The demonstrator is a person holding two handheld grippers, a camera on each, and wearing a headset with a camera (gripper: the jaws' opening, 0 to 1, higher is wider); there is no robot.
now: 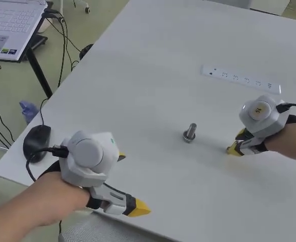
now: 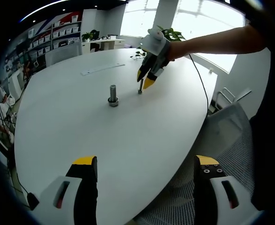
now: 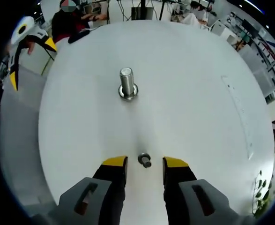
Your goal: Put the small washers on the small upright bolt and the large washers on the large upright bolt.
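Right gripper [image 3: 145, 163] has its jaws apart, straddling the small bolt [image 3: 144, 159] on the right side of the table [image 3: 198, 93], with nothing clamped. Looks like a ring sits round that bolt's base, can't say if it's a washer. Big bolt [image 3: 127, 83] stands further left, mid-table. Left gripper [image 2: 146, 161] hangs wide open over the near-left edge, empty. Risk imo: the jaws sit so close to the small bolt that any sideways twitch tips it over.

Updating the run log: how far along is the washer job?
Done, possibly: large bolt and small bolt each show a ring at the base; washers or bolt head, can't tell. In hand: nothing; right gripper, open, straddles the small bolt, left gripper open and empty. Left: unclear.
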